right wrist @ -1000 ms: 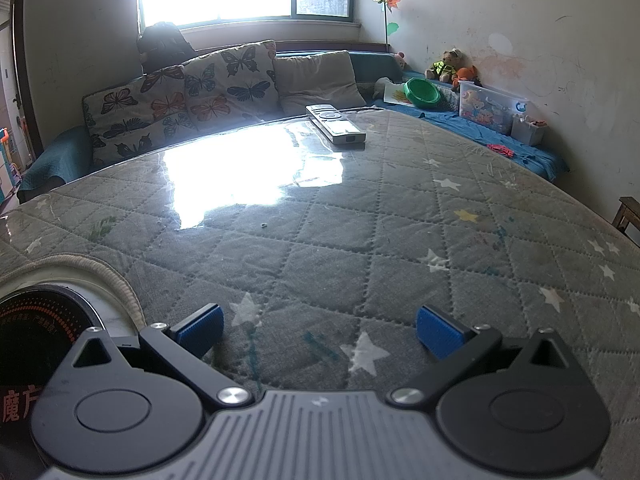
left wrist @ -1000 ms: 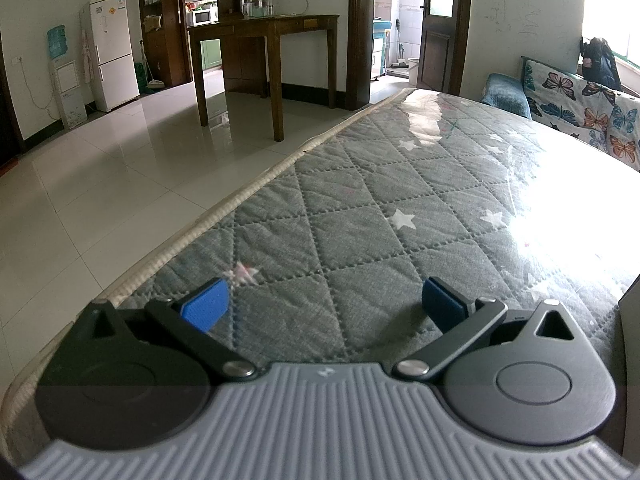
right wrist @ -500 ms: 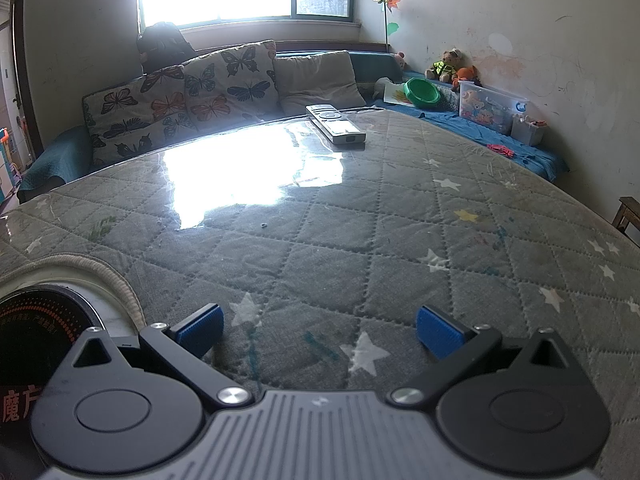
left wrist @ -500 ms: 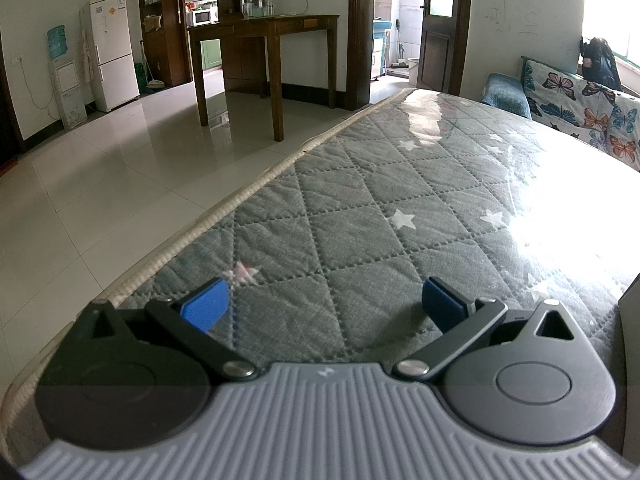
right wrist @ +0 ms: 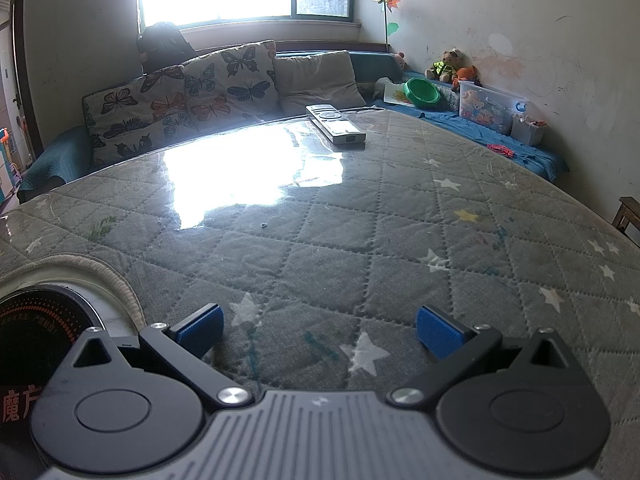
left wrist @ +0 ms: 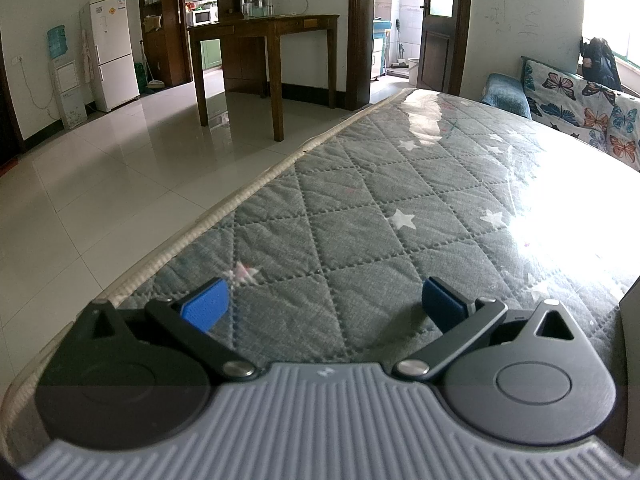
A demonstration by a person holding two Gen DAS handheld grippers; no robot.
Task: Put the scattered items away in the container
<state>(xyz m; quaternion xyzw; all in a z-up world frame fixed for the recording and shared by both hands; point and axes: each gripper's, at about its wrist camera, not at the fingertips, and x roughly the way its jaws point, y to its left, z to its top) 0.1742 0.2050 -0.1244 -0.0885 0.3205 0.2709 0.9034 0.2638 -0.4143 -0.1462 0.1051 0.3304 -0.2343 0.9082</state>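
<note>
Slim silver-white plastic remote control [right wrist: 335,124] well ahead of right gripper [right wrist: 319,327], long axis running away; left gripper [left wrist: 325,306] faces bare quilt. Both jaws wide, empty.

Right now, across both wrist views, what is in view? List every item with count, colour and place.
table: one, grey quilted star cover under clear film, below both grippers
remote control: one, silver, far side of table
cushions: several, butterfly print and beige, on sofa behind table
bowl: one, green, on blue bench
storage box: one, clear, on bench by wall
soft toys: a few, in the corner
fridge: one, white, far wall
wooden table: one, brown
left gripper: open, empty
right gripper: open, empty
</note>
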